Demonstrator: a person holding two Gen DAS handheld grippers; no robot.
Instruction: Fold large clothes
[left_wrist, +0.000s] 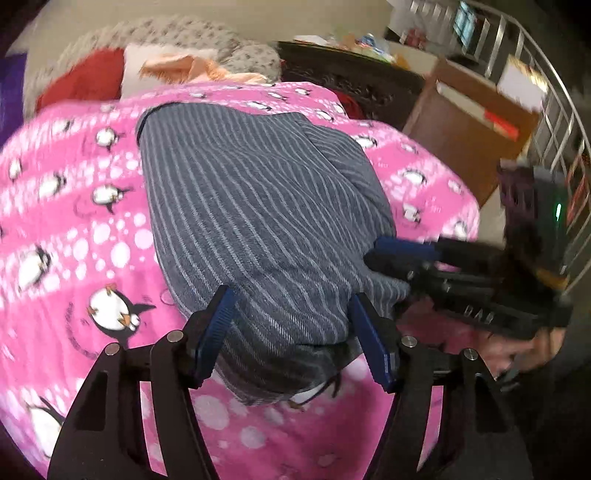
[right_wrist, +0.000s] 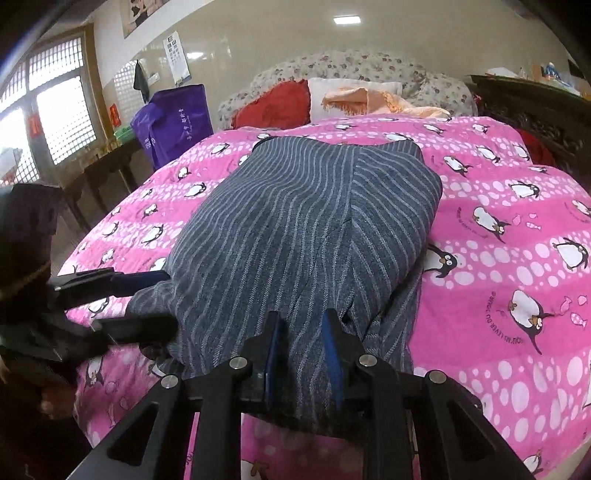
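Grey striped garment (right_wrist: 295, 229): we find it folded lengthwise on the pink penguin quilt (right_wrist: 517, 258). Our left gripper (left_wrist: 291, 332) is spread wide astride its near edge; our right gripper (right_wrist: 301, 350) pinches its near hem.

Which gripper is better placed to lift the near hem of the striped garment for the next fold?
Probably the right gripper: its fingers already sit narrowly around a bunch of the striped garment at the near hem. The left gripper is wide open, only straddling the cloth.
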